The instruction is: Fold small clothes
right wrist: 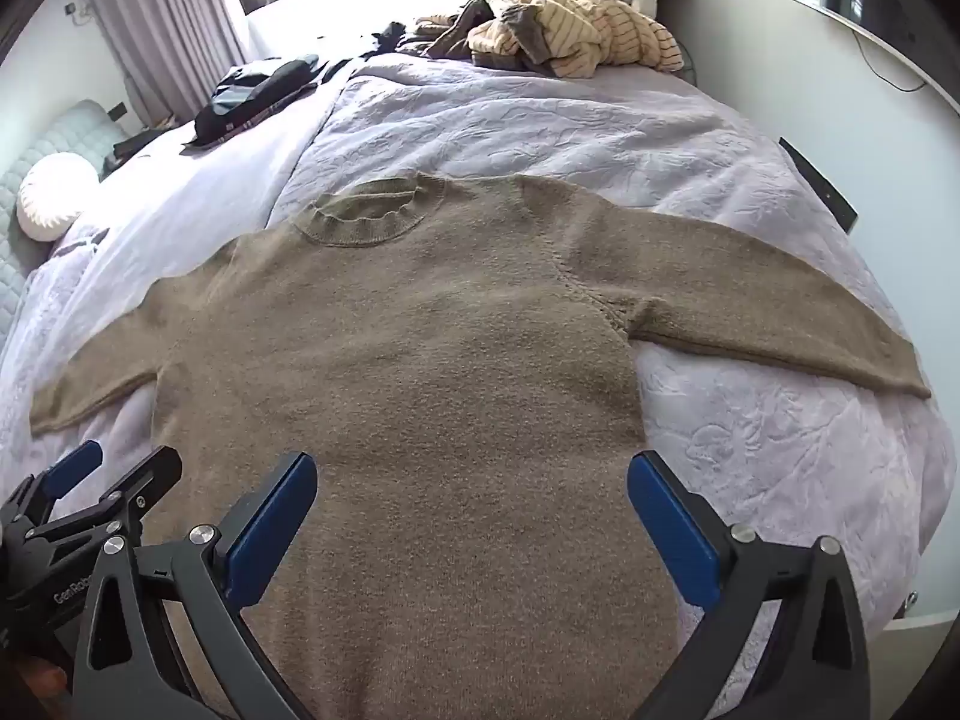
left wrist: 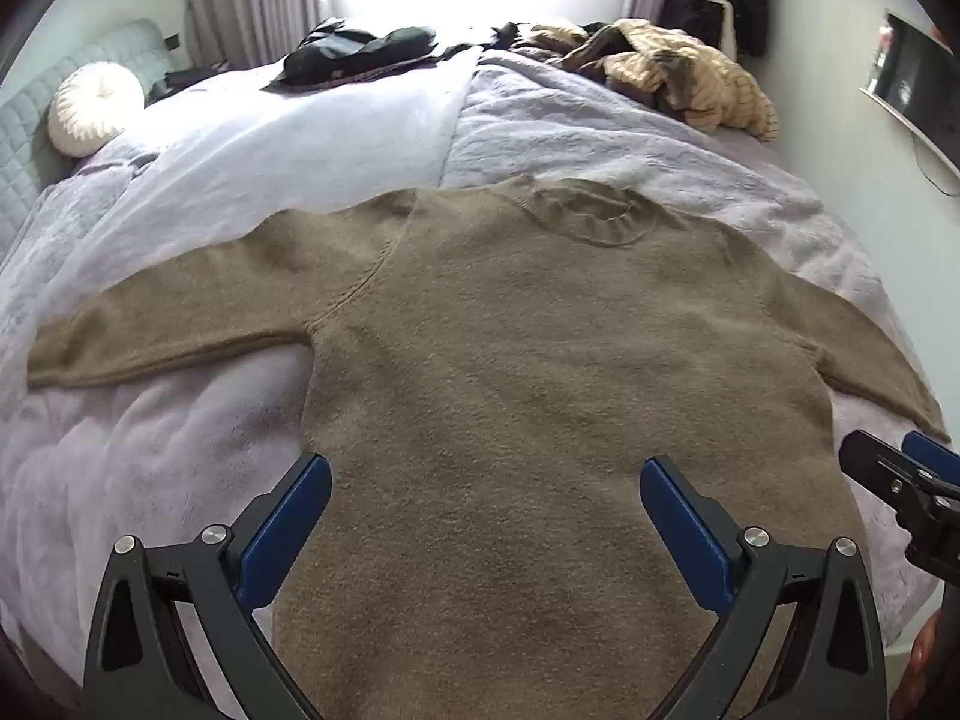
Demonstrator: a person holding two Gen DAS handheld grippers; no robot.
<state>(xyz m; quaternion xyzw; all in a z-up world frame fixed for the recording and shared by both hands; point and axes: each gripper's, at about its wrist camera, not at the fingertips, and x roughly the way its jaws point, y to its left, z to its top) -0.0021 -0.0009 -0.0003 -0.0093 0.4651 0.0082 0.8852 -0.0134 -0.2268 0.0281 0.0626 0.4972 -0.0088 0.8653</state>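
A brown knitted sweater (left wrist: 528,360) lies flat on the bed, neck away from me, both sleeves spread out to the sides; it also shows in the right wrist view (right wrist: 408,372). My left gripper (left wrist: 486,486) is open and empty, hovering over the sweater's lower body near its left side. My right gripper (right wrist: 474,480) is open and empty over the lower body near its right side. The right gripper also shows at the right edge of the left wrist view (left wrist: 900,462), and the left gripper at the left edge of the right wrist view (right wrist: 108,468). The sweater's hem is hidden below the fingers.
The bed has a lilac quilted cover (left wrist: 600,126) and a paler sheet (left wrist: 270,144). A heap of striped clothes (left wrist: 684,72) and dark clothes (left wrist: 360,51) lie at the far end. A round white cushion (left wrist: 96,108) sits by the headboard. A wall screen (left wrist: 918,96) hangs at right.
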